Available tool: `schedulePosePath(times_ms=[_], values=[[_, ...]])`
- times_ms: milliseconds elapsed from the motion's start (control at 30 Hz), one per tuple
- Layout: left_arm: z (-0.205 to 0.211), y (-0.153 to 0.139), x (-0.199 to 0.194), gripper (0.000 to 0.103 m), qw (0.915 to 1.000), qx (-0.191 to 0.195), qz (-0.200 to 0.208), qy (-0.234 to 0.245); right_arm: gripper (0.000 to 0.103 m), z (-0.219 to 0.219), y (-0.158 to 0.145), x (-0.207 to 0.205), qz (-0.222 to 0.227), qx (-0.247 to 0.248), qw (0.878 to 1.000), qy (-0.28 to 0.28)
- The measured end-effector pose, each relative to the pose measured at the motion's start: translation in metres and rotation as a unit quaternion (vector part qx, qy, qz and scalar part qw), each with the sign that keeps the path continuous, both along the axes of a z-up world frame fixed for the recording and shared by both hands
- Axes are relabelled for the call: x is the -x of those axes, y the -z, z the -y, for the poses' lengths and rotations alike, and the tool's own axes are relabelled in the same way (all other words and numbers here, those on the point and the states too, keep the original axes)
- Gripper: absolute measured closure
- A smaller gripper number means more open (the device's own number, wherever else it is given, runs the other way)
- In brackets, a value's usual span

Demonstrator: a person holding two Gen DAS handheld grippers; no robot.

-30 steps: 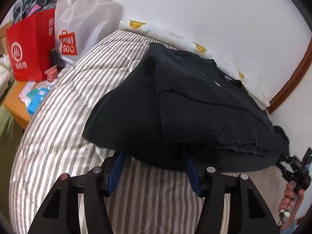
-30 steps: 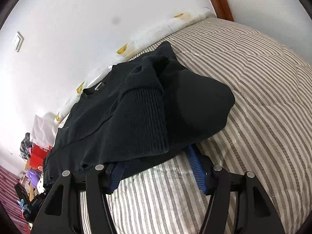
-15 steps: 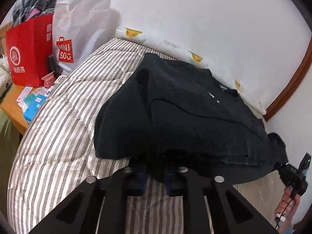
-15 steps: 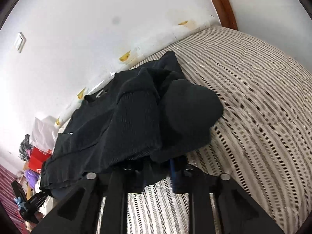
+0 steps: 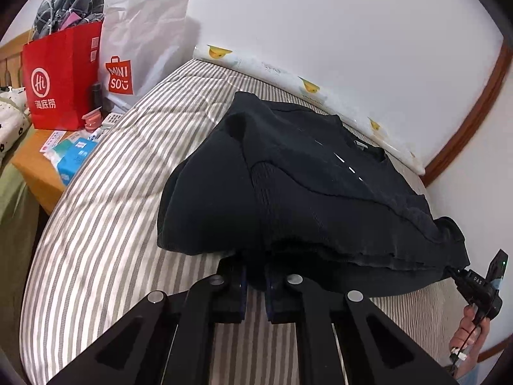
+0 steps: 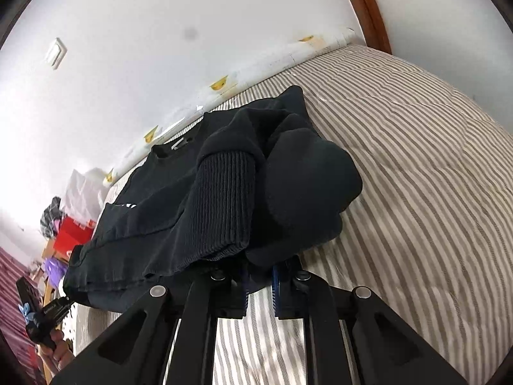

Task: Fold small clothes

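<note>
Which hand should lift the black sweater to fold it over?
Neither alone, probably both. The left tool and right tool each pinch the sweater's near hem at opposite ends, so lifting together should keep the fold even.

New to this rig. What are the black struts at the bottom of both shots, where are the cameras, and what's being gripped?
There is no robot arm here: a person carries a handheld two-finger gripper in each hand, and a fisheye camera on each looks forward along its fingers. The black struts are those grippers' own linkages.

One picture is from the left gripper, the other from the right gripper. Each view also catches the opposite tool at its edge.

On the grey-and-white striped bed cover lies a black knit sweater with ribbed cuffs, partly folded. Both sets of jaws are shut on its near hem, one towards each end.

Beside the bed stand a red paper shopping bag and a white Miniso paper bag.
</note>
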State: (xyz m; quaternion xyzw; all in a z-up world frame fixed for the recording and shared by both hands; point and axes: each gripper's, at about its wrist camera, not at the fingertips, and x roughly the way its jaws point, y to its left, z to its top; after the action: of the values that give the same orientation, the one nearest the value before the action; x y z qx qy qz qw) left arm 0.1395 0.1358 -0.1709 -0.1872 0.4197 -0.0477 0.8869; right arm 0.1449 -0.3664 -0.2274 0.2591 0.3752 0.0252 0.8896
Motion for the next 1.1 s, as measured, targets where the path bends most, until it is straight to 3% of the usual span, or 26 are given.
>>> schedulePosePath(times_ms=[233,467,633,700,800,967,1100], values=[[0.013,-0.002,0.044,0.095,0.9997,-0.023,0.001,0.010,0.093,0.002,-0.002,0.043,-0.004,0.023,1.000,-0.003],[0.018,0.000,0.061,0.094,0.9996,-0.025,-0.001,0.016,0.092,0.008,0.001,0.075,-0.006,0.023,1.000,0.007],[0.017,0.005,0.064,0.091,0.9990,-0.030,-0.022,0.026,0.081,0.010,0.003,0.082,-0.024,0.030,0.999,0.023],[0.018,0.005,0.070,0.086,0.9984,-0.038,-0.024,0.035,0.080,0.006,-0.001,0.085,-0.027,0.051,0.998,0.018],[0.022,0.006,0.080,0.085,0.9967,-0.056,-0.019,0.055,0.078,-0.006,-0.007,0.092,-0.043,0.124,0.991,0.011],[0.031,-0.002,0.095,0.085,0.9937,-0.048,0.002,0.102,0.078,-0.030,-0.016,0.111,-0.026,0.183,0.982,-0.042],[0.045,-0.014,0.095,0.085,0.9900,-0.050,0.032,0.128,0.079,-0.049,-0.022,0.113,-0.003,0.163,0.982,-0.091]])
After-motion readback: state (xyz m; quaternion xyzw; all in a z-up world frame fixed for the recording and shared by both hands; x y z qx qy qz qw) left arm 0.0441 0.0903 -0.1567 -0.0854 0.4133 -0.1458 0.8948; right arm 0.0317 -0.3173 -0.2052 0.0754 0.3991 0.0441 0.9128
